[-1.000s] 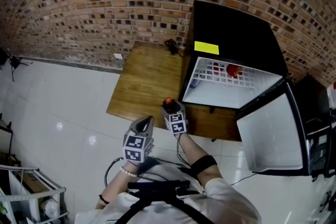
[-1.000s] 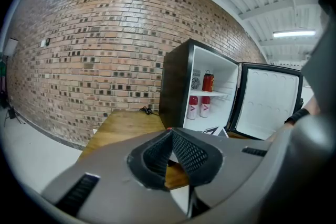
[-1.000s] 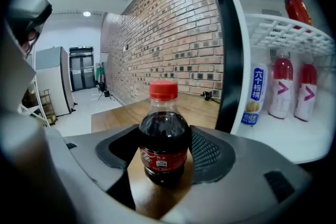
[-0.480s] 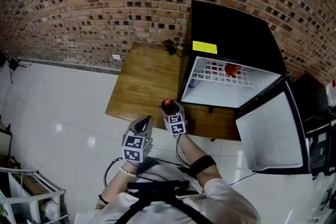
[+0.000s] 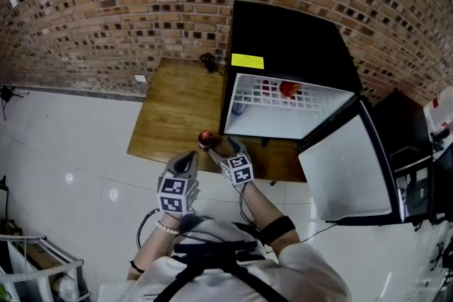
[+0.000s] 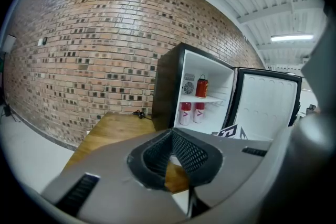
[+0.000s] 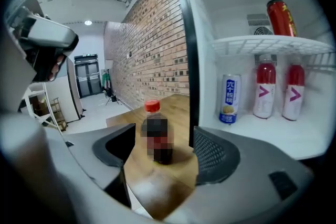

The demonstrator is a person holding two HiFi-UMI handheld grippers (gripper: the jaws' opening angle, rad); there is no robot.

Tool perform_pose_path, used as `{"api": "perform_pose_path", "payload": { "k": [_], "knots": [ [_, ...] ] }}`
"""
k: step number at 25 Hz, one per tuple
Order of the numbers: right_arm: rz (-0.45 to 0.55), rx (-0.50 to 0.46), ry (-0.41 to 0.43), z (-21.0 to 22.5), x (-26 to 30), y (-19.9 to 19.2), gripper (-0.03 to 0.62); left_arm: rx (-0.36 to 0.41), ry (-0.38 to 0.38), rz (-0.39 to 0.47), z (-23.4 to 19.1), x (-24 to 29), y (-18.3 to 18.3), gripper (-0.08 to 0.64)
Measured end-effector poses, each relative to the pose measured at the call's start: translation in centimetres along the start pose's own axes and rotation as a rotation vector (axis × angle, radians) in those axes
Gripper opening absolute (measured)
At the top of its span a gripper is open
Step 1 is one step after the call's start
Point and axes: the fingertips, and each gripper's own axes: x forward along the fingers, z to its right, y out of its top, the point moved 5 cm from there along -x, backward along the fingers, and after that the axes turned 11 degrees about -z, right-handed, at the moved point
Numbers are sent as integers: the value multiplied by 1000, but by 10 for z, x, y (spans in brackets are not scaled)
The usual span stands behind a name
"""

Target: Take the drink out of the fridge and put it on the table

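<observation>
The drink, a dark bottle with a red cap [image 7: 156, 134], stands upright on the wooden table [image 5: 173, 109] near its front edge, just left of the fridge; in the head view the bottle [image 5: 204, 138] shows apart from the jaws. My right gripper [image 7: 160, 152] is opening, one pad on each side of the bottle and neither touching it. From above, the right gripper [image 5: 223, 149] sits just behind the bottle. My left gripper [image 5: 189, 160] hovers off the table's front edge, jaws together and empty; it [image 6: 171, 136] points at the fridge.
The black fridge [image 5: 283, 46] stands on the table's right with its door [image 5: 347, 170] swung wide. Inside are a red can [image 7: 281, 18] on the wire shelf, two red-capped bottles [image 7: 266, 89] and a blue-and-white can [image 7: 229, 98]. A cable [image 5: 209, 61] lies at the table's back.
The right jaws have spread off the bottle, which now stands free on the table slightly left of them. The head view has shifted left. The left gripper stays put.
</observation>
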Motion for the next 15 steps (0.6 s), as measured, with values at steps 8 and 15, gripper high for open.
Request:
{"api": "perform_pose_path", "payload": {
  "k": [8,15],
  "knots": [
    [130,142,-43,42,-126,11,300,-1,-51,7,63,16,13,0],
    [181,260,-111,80,-219,14,181,15,-97,5,116,30,15,0]
  ]
}}
